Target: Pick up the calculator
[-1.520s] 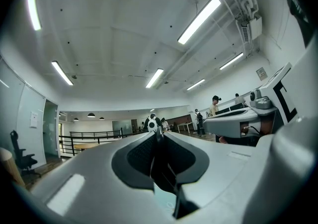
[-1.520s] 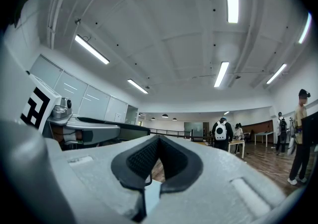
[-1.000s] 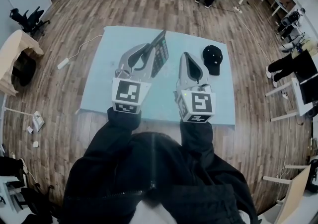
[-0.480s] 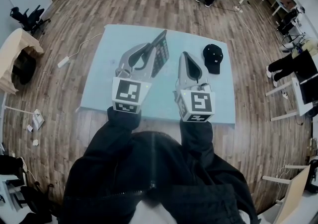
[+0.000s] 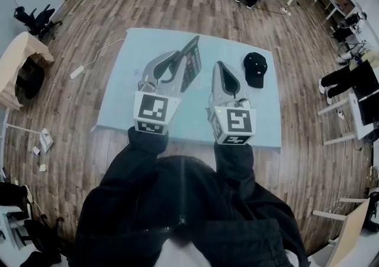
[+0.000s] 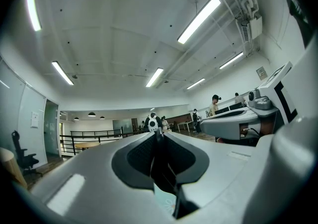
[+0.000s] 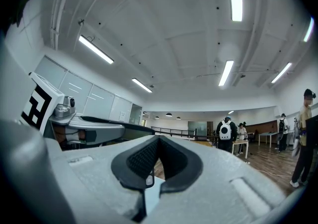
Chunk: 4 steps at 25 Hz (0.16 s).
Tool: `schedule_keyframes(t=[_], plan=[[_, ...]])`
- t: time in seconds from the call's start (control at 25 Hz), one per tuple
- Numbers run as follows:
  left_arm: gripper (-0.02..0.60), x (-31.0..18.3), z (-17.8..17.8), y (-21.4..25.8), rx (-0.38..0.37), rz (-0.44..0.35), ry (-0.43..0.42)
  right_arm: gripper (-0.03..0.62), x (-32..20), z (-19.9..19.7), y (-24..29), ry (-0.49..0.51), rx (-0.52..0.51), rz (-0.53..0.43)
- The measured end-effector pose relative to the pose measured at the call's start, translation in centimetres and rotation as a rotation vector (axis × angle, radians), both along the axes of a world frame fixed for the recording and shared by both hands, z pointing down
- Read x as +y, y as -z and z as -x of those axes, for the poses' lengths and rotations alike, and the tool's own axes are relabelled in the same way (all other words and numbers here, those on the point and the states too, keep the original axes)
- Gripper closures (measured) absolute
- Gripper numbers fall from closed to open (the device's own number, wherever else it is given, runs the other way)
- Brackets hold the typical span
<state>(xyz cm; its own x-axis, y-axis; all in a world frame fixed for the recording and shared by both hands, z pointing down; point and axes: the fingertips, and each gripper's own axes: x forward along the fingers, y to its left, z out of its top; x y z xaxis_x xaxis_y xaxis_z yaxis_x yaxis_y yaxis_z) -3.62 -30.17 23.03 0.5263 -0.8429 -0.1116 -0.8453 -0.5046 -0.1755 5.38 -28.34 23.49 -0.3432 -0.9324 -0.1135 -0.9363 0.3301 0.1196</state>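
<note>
Far left, a white cable point(image 5: 89, 63) trails off the blue table point(image 5: 121, 100). Left gripper point(image 5: 177, 58) is clamped on the calculator point(image 5: 190, 66), held up on edge at centre frame. Right gripper point(image 5: 219, 67) is pinched closed and empty beside it. Black cap point(image 5: 254, 70) lies near, upper right.

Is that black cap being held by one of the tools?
No, the cap lies by itself on the blue table, nothing touching it.

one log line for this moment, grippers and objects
left gripper: shut on calculator, held on edge above table | right gripper: shut, empty | cap: on table
</note>
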Motion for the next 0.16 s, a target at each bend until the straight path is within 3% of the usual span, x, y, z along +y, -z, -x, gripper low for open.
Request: schedule_keyframes(t=[0.16], plan=[[0.531, 0.36, -0.06, 0.10, -0.005, -0.003, -0.001, 0.595, 0.31, 0.07, -0.07, 0.002, 0.003, -0.001]])
